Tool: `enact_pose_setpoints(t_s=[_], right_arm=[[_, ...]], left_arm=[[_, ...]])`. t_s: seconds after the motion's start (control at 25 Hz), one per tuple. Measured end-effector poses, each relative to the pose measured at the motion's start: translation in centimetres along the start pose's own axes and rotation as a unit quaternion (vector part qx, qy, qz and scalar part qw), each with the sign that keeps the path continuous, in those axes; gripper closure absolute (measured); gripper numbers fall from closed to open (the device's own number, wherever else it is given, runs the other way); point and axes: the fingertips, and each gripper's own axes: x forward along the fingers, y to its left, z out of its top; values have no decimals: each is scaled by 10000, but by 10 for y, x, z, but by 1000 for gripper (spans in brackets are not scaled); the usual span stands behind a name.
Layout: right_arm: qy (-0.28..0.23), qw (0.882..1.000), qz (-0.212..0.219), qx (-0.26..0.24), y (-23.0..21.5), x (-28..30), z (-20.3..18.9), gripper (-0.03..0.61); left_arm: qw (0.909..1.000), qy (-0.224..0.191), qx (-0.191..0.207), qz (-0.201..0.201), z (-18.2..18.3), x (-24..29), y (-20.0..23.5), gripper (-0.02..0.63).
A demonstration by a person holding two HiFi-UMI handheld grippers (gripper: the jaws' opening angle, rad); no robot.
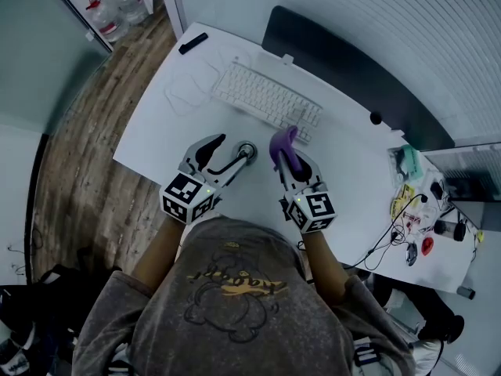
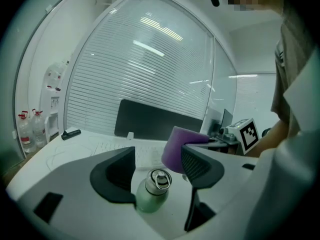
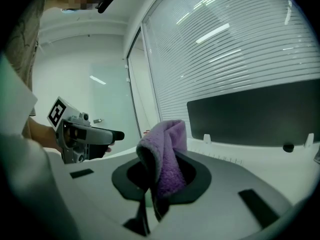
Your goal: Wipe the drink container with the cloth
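Observation:
A pale green drink bottle [image 1: 246,150] with a metal lid stands upright on the white desk [image 1: 156,131]. In the left gripper view the bottle [image 2: 152,191] sits low between the jaws, which stand wide apart with a gap on both sides. My left gripper [image 1: 223,153] is open around it. My right gripper [image 1: 291,161] is shut on a purple cloth [image 1: 282,146], just right of the bottle. In the right gripper view the cloth [image 3: 167,154] stands up folded out of the closed jaws. The cloth [image 2: 175,146] also shows behind the left gripper's right jaw.
A white keyboard [image 1: 266,100] lies just beyond the bottle, with a dark monitor [image 1: 352,77] behind it. A black stick-shaped object [image 1: 192,43] lies at the desk's far left corner. Cables and small items [image 1: 415,210] crowd the right end. Water jugs [image 1: 117,6] stand on the floor.

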Motion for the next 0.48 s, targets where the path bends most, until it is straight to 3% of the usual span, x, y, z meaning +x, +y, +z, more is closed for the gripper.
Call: enact_pose_setpoints(t_s=[0.48], right_arm=[[73, 9997, 64, 244, -11, 7, -9, 534]], left_arm=[[9956, 716, 438, -418, -41, 39, -8, 328]])
